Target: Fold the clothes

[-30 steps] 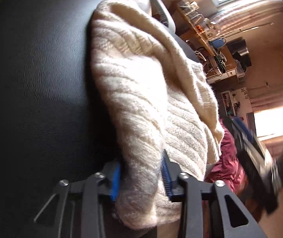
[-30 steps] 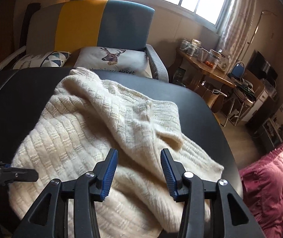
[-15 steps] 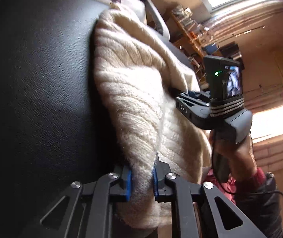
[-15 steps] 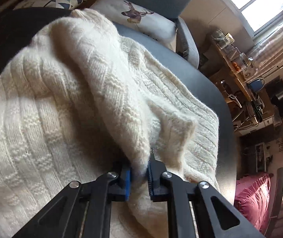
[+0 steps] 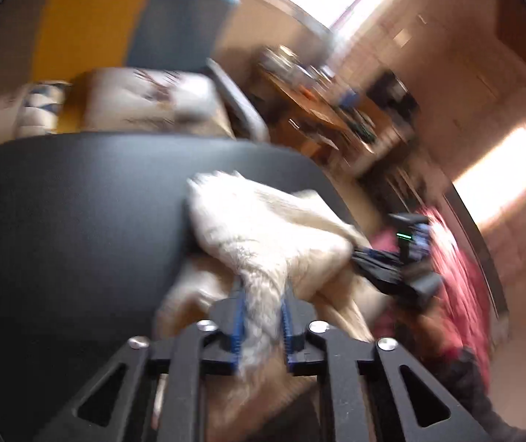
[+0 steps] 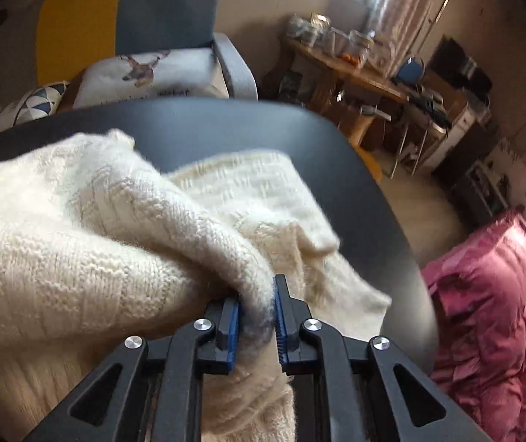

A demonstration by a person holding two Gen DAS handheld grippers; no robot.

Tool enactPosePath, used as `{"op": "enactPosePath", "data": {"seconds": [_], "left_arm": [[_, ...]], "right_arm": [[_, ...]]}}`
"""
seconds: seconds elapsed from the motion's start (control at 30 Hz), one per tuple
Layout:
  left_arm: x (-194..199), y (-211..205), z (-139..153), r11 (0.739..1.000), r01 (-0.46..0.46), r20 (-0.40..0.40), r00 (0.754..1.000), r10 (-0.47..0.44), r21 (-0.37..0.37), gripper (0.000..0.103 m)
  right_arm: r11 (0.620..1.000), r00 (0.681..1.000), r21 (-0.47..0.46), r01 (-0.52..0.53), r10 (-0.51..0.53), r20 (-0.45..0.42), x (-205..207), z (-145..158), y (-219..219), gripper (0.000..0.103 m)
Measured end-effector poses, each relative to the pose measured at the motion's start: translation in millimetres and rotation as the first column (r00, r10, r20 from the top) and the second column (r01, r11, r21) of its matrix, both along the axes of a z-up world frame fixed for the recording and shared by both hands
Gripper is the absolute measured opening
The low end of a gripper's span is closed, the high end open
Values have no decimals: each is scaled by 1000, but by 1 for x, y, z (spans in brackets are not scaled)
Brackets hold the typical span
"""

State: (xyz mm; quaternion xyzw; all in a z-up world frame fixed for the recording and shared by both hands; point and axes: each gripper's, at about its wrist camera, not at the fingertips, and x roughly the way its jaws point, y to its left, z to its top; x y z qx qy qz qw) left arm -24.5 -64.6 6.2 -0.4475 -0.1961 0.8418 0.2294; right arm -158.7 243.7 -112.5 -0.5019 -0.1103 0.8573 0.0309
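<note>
Over the black tabletop (image 6: 226, 129) I have the cream knit sweater (image 6: 78, 228) bunched and partly lifted, its far end lying on the surface and its near end gathered up toward both cameras. My left gripper (image 5: 261, 316) is clamped on a thick ridge of the knit, blue pads pressing in from either side. My right gripper (image 6: 257, 313) is likewise closed on a fat fold of wool, with a flap of the sweater drooping off to its right toward the table's edge. In the left wrist view the picture is heavily smeared, so I read the fabric's exact layout there only roughly; I can see the right gripper (image 5: 395, 269) off beside the sweater's right end.

My worry is the bulk: each grip looks to have taken several layers rather than a single edge, so spreading the hands could drag a wad instead of opening a clean fold line. The drooping flap sits near the rim, above the crimson quilt (image 6: 491, 294), and a pull that way could tip the weight over the side.
</note>
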Motion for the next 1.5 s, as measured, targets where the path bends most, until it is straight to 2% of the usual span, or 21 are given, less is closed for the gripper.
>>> {"op": "enactPosePath", "data": {"seconds": [0.03, 0.1, 0.2, 0.27, 0.33, 0.37, 0.4, 0.43, 0.5, 0.57, 0.63, 0.73, 0.83, 1.0, 1.13, 1.17, 1.2, 1.27, 1.3, 1.4, 1.5], "left_arm": [[8, 13, -3, 997, 80, 15, 997, -81, 21, 27], [20, 25, -19, 980, 181, 58, 981, -186, 87, 36], [37, 40, -42, 934, 306, 108, 938, -328, 183, 37], [35, 18, -54, 952, 244, 129, 954, -269, 184, 37], [23, -12, -65, 968, 150, 158, 970, -183, 201, 37], [16, -30, -69, 978, 91, 167, 978, -123, 188, 38], [8, -51, -72, 990, 14, 171, 985, -39, 144, 39], [1, -71, -76, 993, -54, 173, 984, 35, 105, 40], [-11, -98, -86, 989, -130, 192, 975, 114, 76, 42], [-31, -111, -102, 979, -170, 257, 957, 137, 111, 43], [-51, -123, -119, 966, -208, 326, 934, 149, 155, 43], [-68, -113, -137, 933, -214, 422, 903, 77, 288, 43], [-71, -93, -139, 905, -192, 457, 889, -4, 381, 43], [-70, -83, -140, 888, -203, 500, 865, -34, 413, 53], [-79, -67, -156, 898, -222, 557, 830, -30, 380, 55], [-82, -62, -160, 905, -223, 561, 827, -20, 361, 53], [-86, -57, -163, 916, -226, 564, 826, -1, 332, 37], [-87, -53, -167, 925, -241, 563, 825, 37, 293, 19], [-85, -53, -166, 927, -250, 554, 830, 58, 278, 16], [-75, -61, -142, 934, -263, 445, 885, 135, 241, 14], [-62, -67, -106, 945, -249, 282, 941, 184, 213, 13]], "right_arm": [[999, 999, -21, 28, -27, 36, 6, -13, 9, 17], [996, 994, -48, 77, -73, 77, 20, -33, 25, 21], [988, 989, -77, 132, -127, 69, 33, -35, 43, 26], [978, 983, -113, 175, -166, 81, 35, -30, 54, 35], [971, 982, -151, 185, -177, 66, 38, -18, 60, 35], [973, 984, -149, 178, -174, 35, 41, -8, 58, 35], [975, 986, -148, 163, -165, 2, 44, 2, 55, 35], [979, 989, -149, 140, -146, -32, 46, 13, 48, 37], [983, 992, -173, 68, -85, -89, 51, 35, 30, 37], [981, 992, -194, -20, -5, -129, 53, 51, 6, 37], [983, 988, -163, -85, 62, -141, 45, 60, -24, 37], [955, 985, -251, -156, 131, -114, 40, 61, -52, 37], [941, 981, -281, -189, 168, -96, 40, 52, -73, 37], [927, 979, -312, -206, 199, -53, 36, 31, -94, 37], [927, 982, -323, -189, 187, -37, 29, 19, -95, 37], [927, 983, -328, -180, 179, -32, 28, 16, -94, 37], [928, 985, -332, -171, 171, -28, 27, 14, -92, 37], [928, 988, -341, -153, 156, -19, 25, 8, -90, 37], [927, 988, -346, -146, 151, -13, 25, 5, -91, 37], [929, 988, -345, -137, 153, 18, 25, -11, -95, 37], [934, 986, -336, -123, 154, 69, 28, -36, -98, 37]]}}
